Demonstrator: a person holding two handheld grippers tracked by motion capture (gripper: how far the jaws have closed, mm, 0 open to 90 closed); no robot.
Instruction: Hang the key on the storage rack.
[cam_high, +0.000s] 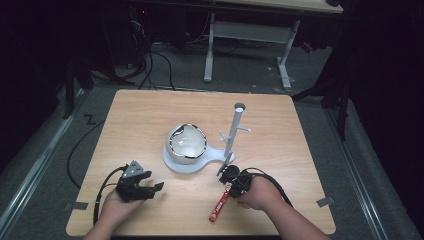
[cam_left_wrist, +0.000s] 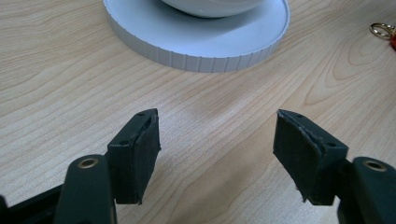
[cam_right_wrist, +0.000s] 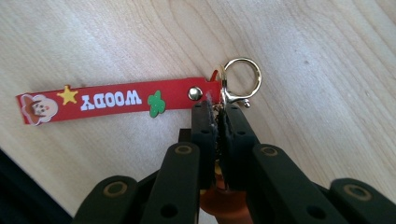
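A red "WOODY" keychain strap (cam_right_wrist: 107, 100) with a gold clasp ring (cam_right_wrist: 240, 79) lies on the wooden table (cam_high: 150, 125). My right gripper (cam_right_wrist: 219, 109) is shut on the clasp end of it. In the high view the strap (cam_high: 219, 205) trails toward the front edge below my right gripper (cam_high: 231, 176). A white peg stand (cam_high: 234, 131) rises just behind that gripper. My left gripper (cam_high: 150, 185) rests open at the front left with nothing between its fingers (cam_left_wrist: 140, 149). A white bowl (cam_high: 186, 143) sits on the stand's round base (cam_left_wrist: 196, 44).
The table's front edge lies close under both hands. A person's forearms come in from the bottom. Beyond the table are a desk frame (cam_high: 247, 35) and cables on the floor (cam_high: 150, 65). Bare wood spreads left and behind the bowl.
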